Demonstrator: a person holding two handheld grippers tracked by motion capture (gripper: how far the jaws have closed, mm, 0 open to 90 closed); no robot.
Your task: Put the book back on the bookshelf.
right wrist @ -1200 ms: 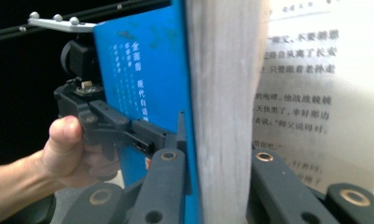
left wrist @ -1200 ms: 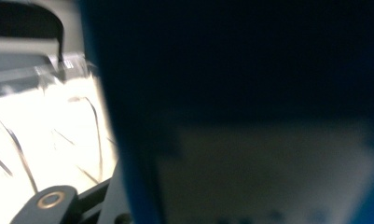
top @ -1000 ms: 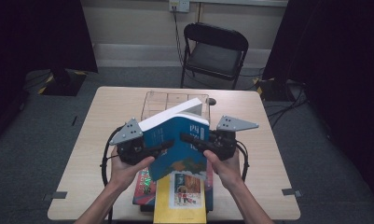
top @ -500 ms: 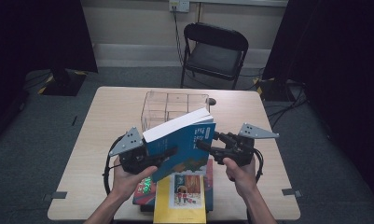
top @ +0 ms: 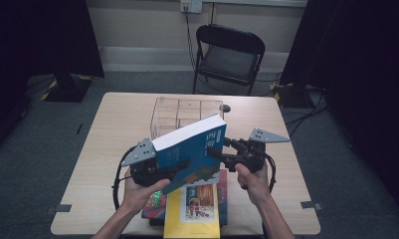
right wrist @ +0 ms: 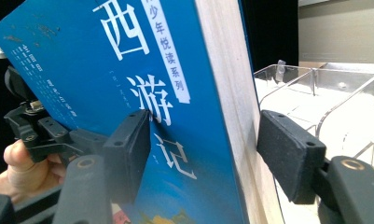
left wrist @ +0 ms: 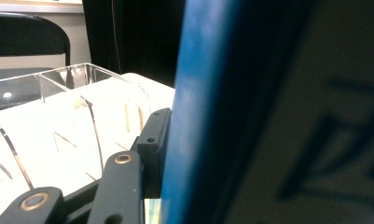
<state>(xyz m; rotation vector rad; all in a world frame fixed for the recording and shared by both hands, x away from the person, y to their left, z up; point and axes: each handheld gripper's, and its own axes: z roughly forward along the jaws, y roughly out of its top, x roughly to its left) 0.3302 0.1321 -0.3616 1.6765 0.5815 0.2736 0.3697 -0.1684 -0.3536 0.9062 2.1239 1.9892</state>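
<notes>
The left gripper (top: 174,172) clamps the blue book (top: 192,149), keeping it tilted above the clear organizer (top: 187,112). The right gripper (top: 216,152) has just been opening; its jaws straddle the book, one pad clear of the page edge

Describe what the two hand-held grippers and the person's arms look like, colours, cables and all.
Both hand-held grippers are black. The left hand-held gripper and the right hand-held gripper each carry a grey three-cornered plate on top. A black cable loops from each. The jaws end in flat black rectangular pads on arms with brass-coloured pivots. The person's forearms are bare, no sleeves showing.
</notes>
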